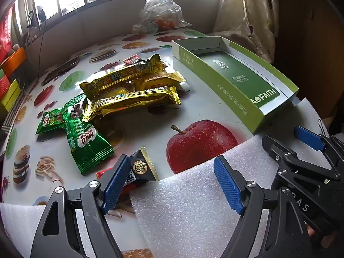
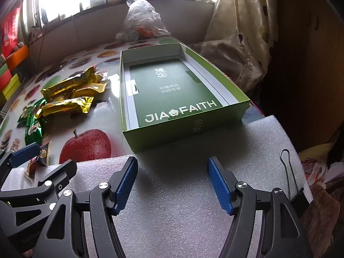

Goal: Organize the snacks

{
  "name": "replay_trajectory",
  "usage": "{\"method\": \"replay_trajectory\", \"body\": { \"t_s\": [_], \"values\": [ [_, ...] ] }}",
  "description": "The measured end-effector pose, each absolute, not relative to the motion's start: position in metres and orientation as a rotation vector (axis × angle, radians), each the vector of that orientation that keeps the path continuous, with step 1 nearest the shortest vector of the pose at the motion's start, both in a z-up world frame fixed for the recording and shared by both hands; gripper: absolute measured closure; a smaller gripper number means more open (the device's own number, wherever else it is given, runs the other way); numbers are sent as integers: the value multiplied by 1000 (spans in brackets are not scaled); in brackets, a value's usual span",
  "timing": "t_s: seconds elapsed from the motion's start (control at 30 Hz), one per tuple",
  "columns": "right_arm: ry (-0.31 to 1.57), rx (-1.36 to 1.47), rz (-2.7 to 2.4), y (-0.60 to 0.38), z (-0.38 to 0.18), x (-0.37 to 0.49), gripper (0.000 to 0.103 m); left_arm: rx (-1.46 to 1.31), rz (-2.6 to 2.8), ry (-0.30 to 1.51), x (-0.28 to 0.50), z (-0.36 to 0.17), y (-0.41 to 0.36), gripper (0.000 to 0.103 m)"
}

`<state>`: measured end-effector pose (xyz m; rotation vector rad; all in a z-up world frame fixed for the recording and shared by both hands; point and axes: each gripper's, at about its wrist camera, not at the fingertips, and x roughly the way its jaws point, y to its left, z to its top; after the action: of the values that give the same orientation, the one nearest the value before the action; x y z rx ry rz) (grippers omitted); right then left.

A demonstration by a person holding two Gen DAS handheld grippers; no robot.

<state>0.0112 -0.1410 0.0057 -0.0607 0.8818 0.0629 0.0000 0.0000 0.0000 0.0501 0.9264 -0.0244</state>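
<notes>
Right now both grippers hang tilted downward over a white foam sheet point(image 2: 182, 193) at the near edge of the worktop point(image 1: 137, 129), which wears a cloth printed with fruit and food. On the left gripper point(image 1: 172, 185) the jaws stand wide with nothing between them; its left blue pad sits just in front of a black snack packet point(image 1: 143, 167) that lies beside a red one point(image 1: 103, 173). On the right gripper point(image 2: 172, 185) the jaws are likewise spread wide and empty, above bare foam. Farther back on the left lies a heap of gold snack packets point(image 1: 131, 86), overlapping one another, with green packets point(image 1: 83, 137) touching its near-left side. A green open box point(image 2: 215, 126), showing only a printed card on its bottom, sits on the right half of the worktop, its near end resting against the foam. A crumpled clear plastic bag point(image 1: 159, 10) stands at the far edge under the window.
</notes>
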Motion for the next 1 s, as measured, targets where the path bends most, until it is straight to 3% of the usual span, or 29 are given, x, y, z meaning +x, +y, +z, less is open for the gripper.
{"method": "replay_trajectory", "body": {
  "t_s": [1.0],
  "values": [
    [880, -58, 63, -141, 6, 11, 35, 29, -33, 924, 1, 0, 2, 23]
  ]
}}
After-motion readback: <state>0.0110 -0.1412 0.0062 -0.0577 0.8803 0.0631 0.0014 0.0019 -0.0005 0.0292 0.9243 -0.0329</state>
